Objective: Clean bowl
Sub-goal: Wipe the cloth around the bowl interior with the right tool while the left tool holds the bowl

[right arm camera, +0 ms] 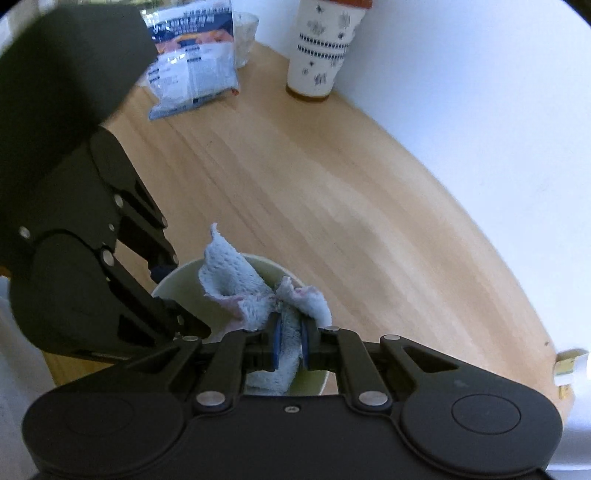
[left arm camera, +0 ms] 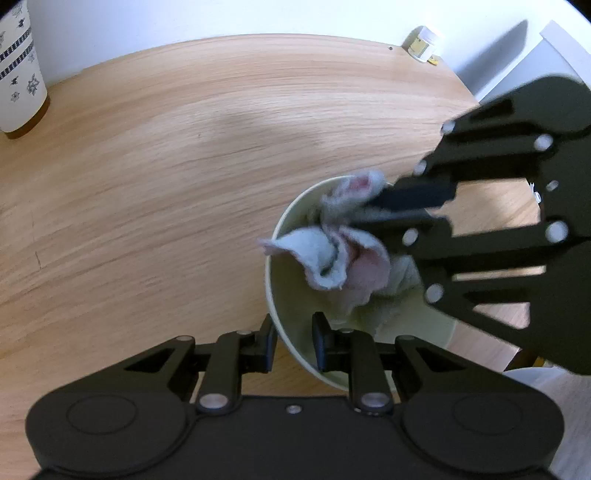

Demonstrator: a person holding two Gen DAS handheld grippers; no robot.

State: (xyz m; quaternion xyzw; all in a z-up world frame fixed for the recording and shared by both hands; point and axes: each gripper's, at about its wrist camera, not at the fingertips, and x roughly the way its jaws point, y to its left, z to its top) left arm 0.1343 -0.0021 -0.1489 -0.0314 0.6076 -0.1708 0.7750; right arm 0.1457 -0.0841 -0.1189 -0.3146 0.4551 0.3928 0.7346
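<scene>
Black right gripper (right arm camera: 290, 341) pinches fluffy cloth (right arm camera: 258, 295) inside round bowl (right arm camera: 177, 280).

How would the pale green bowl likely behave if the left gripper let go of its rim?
The bowl looks thin-walled and probably light, so the cloth rubbing inside could slide or tip it. The left gripper straddling the rim likely prevents that. Its smooth wall may be slippery.

A light wooden table (left arm camera: 166, 155) filled most of both views, against a white wall (right arm camera: 461, 74). A tall white cup (right arm camera: 319, 48) with dark snowflake patterns and a brown base stood at the top centre of the right wrist view. Just left of it lay a blue-and-white printed plastic packet (right arm camera: 194, 62), a clear glass (right arm camera: 245, 31) behind it. A small white-lidded jar (left arm camera: 424, 42) sat at the upper right of the left wrist view.
</scene>
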